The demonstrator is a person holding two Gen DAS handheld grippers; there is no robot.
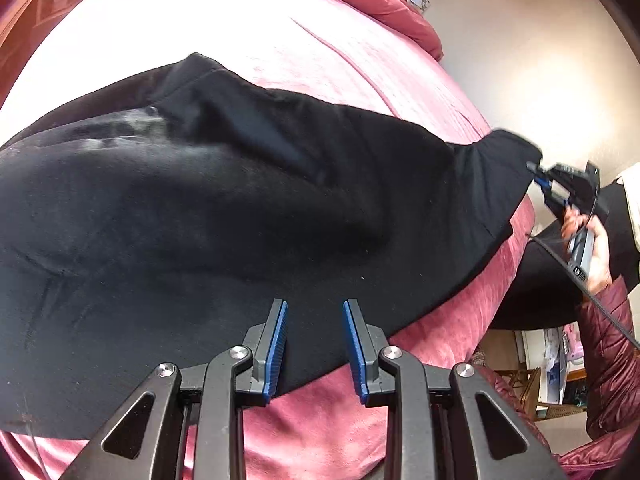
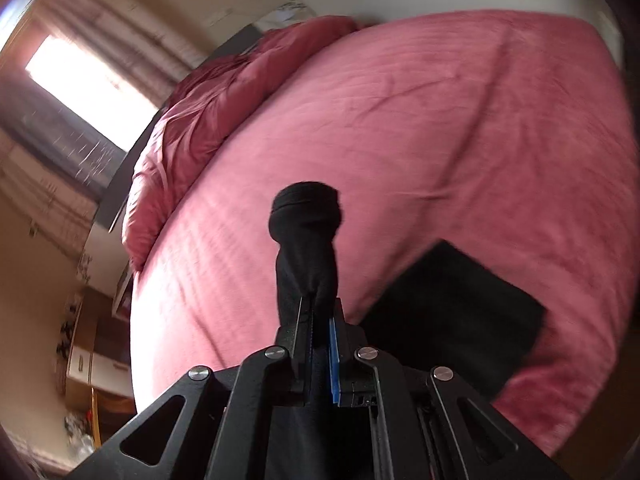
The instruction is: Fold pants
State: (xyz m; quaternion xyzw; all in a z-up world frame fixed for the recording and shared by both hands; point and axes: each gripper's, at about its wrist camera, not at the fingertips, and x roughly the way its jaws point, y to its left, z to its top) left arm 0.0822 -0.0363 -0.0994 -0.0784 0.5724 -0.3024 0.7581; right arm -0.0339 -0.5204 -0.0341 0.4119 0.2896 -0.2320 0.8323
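Observation:
Black pants (image 1: pixel 224 216) lie spread across a pink bed cover (image 1: pixel 352 396). My left gripper (image 1: pixel 315 308) is open, its blue-padded fingers just above the pants' near edge, holding nothing. My right gripper (image 1: pixel 538 174) shows at the right of the left wrist view, shut on the far end of the pants and lifting it off the bed. In the right wrist view the right gripper (image 2: pixel 318 304) is shut on a bunched end of the pants (image 2: pixel 308 236), which sticks up beyond the fingers. Another part of the pants (image 2: pixel 456 312) lies flat on the bed at the right.
A rumpled red duvet (image 2: pixel 192 136) is piled at the head of the bed (image 2: pixel 440 120). A bright window (image 2: pixel 88 80) is at the left. Furniture and clutter (image 1: pixel 552 364) stand beyond the bed's right edge. The person's hand and quilted sleeve (image 1: pixel 604 320) hold the right gripper.

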